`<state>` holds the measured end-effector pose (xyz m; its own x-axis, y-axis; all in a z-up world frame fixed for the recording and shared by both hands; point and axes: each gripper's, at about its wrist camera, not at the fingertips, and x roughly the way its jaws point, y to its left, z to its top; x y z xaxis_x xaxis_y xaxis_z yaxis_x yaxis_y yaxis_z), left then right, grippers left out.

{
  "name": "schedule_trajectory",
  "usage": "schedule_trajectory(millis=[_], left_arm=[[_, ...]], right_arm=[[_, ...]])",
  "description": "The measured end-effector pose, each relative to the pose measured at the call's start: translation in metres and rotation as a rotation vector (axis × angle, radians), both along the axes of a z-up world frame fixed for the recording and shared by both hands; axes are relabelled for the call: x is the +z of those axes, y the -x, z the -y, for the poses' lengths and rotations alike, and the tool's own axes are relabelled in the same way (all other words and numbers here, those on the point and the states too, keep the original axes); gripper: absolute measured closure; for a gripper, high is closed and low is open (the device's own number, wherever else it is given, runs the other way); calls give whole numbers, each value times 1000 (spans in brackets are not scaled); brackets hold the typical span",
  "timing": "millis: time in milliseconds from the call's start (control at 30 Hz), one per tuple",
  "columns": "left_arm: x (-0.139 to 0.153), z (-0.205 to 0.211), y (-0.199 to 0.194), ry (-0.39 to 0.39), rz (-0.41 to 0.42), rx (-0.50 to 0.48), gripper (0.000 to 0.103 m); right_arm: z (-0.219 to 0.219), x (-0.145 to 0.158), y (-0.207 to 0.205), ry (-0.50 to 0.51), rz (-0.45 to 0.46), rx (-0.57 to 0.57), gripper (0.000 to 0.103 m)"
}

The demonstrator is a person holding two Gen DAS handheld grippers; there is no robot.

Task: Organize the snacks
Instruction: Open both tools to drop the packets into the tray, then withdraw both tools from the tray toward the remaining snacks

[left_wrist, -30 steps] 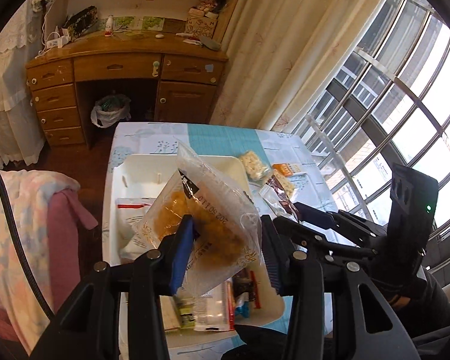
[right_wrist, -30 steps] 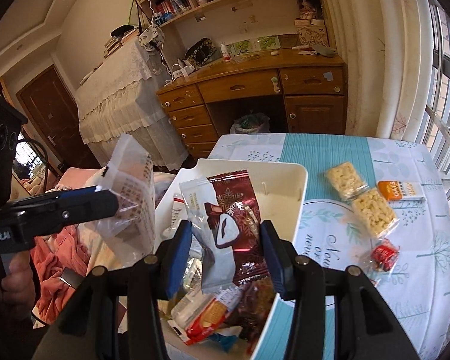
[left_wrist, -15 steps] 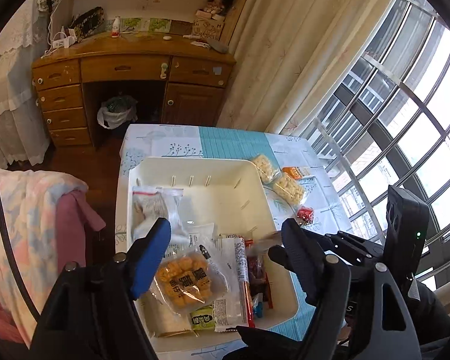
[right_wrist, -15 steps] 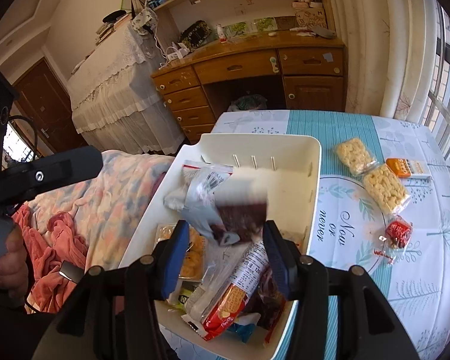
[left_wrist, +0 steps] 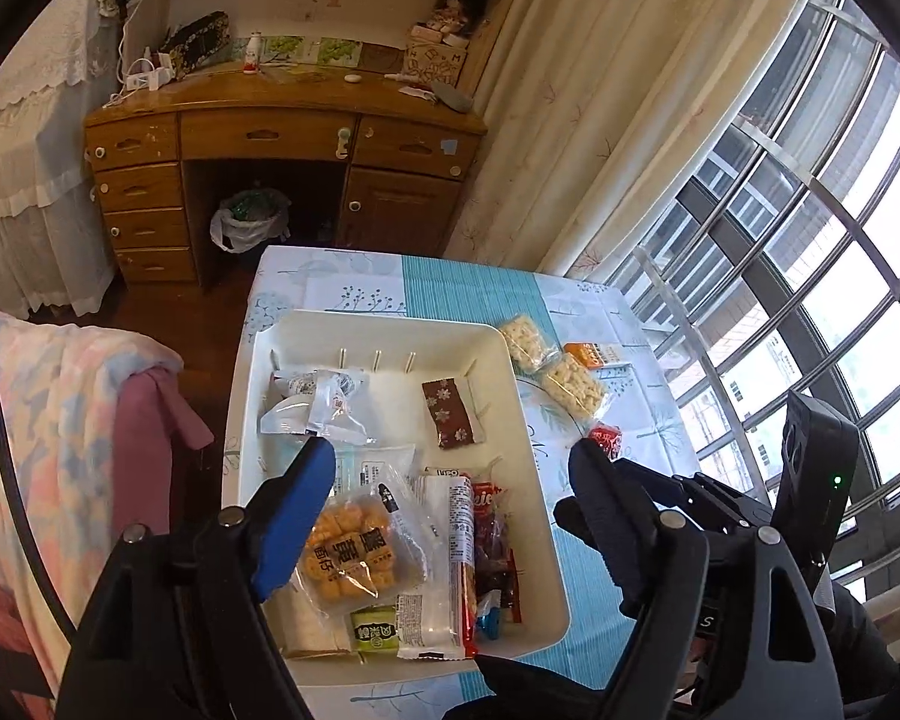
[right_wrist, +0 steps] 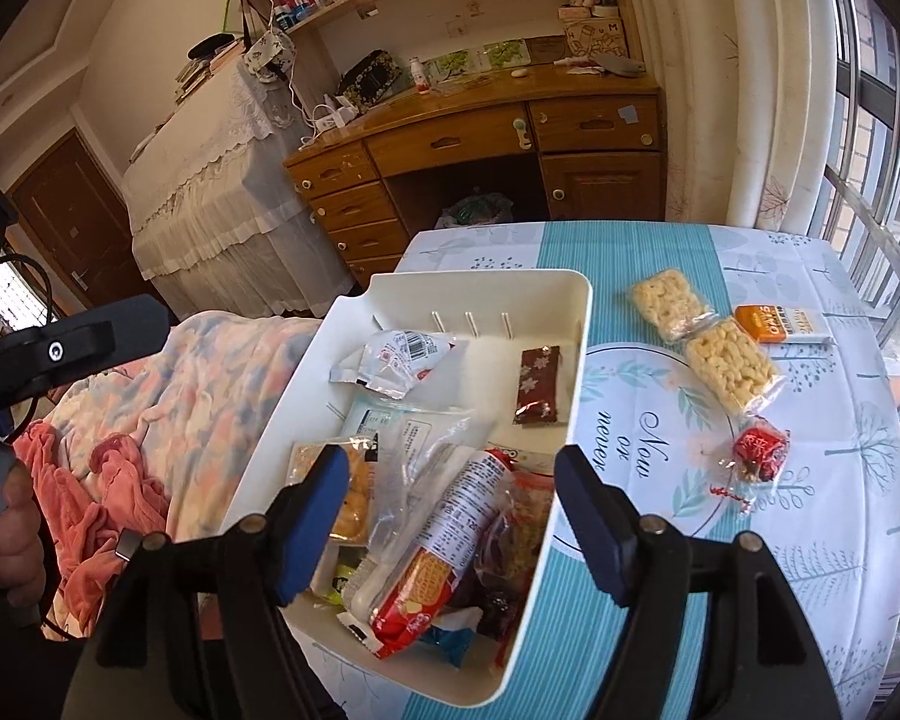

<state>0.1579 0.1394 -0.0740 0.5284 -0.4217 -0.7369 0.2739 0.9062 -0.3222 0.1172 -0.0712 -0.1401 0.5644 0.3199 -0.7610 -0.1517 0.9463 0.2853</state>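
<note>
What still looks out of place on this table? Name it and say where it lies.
Four snacks lie loose on the tablecloth beside the white bin, not in it: two clear packs of puffed rice cakes, an orange bar and a red wrapped candy. Inside the bin the packets lie heaped at its near end.

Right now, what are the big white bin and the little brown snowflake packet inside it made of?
The white bin looks like moulded plastic: smooth, slightly glossy, with rounded corners and one-piece walls. The brown packet seems to be printed plastic or foil film, since it is thin, flat and has crimped ends; which of the two cannot be told from here.
</note>
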Motion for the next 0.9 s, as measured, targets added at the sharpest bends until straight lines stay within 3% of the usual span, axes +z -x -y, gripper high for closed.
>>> schedule_trajectory(millis=[433, 900], left_arm=[[7, 51, 10, 13, -15, 51, 23], [-11, 131, 16, 22, -91, 81, 19]], right_arm=[[52, 12, 10, 32, 20, 25, 31], [131, 7, 16, 53, -2, 48, 31]])
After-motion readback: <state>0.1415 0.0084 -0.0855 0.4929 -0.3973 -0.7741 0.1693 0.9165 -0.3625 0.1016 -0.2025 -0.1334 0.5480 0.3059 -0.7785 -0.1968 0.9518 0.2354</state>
